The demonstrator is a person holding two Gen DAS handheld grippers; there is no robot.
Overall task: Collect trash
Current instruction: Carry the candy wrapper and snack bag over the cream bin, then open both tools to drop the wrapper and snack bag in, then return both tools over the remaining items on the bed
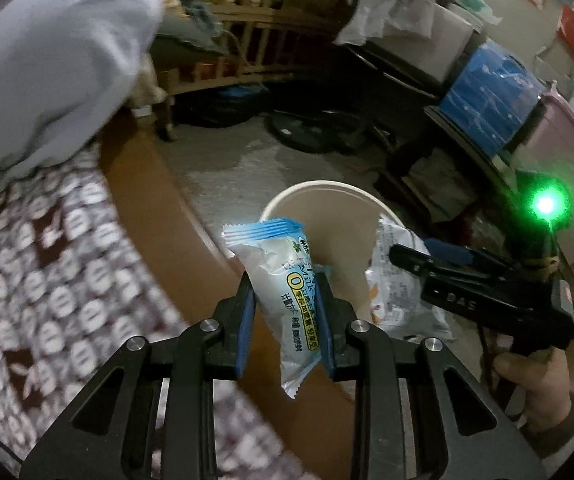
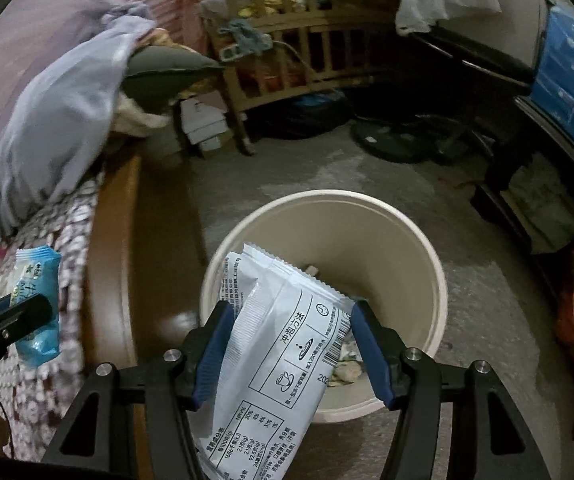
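Observation:
My left gripper [image 1: 287,296] is shut on a blue and white snack wrapper [image 1: 283,280], held over the bed's wooden edge near the cream trash bucket [image 1: 287,196]. My right gripper [image 2: 291,332] is shut on a white printed sachet wrapper [image 2: 275,352], held over the bucket's near rim [image 2: 439,280]. The bucket stands on the floor with some scraps at its bottom. The right gripper [image 1: 419,264] with its white wrapper [image 1: 395,292] shows at the right of the left wrist view. The left gripper [image 2: 27,308] with the blue wrapper [image 2: 37,300] shows at the left of the right wrist view.
A bed with a patterned blanket [image 1: 47,280] and a wooden side rail [image 2: 107,264] lies to the left. A grey-blue cloth [image 2: 59,120] is heaped on it. A wooden crib [image 2: 287,52], a fan base [image 2: 387,140] and dark furniture with a blue box [image 1: 491,96] ring the concrete floor.

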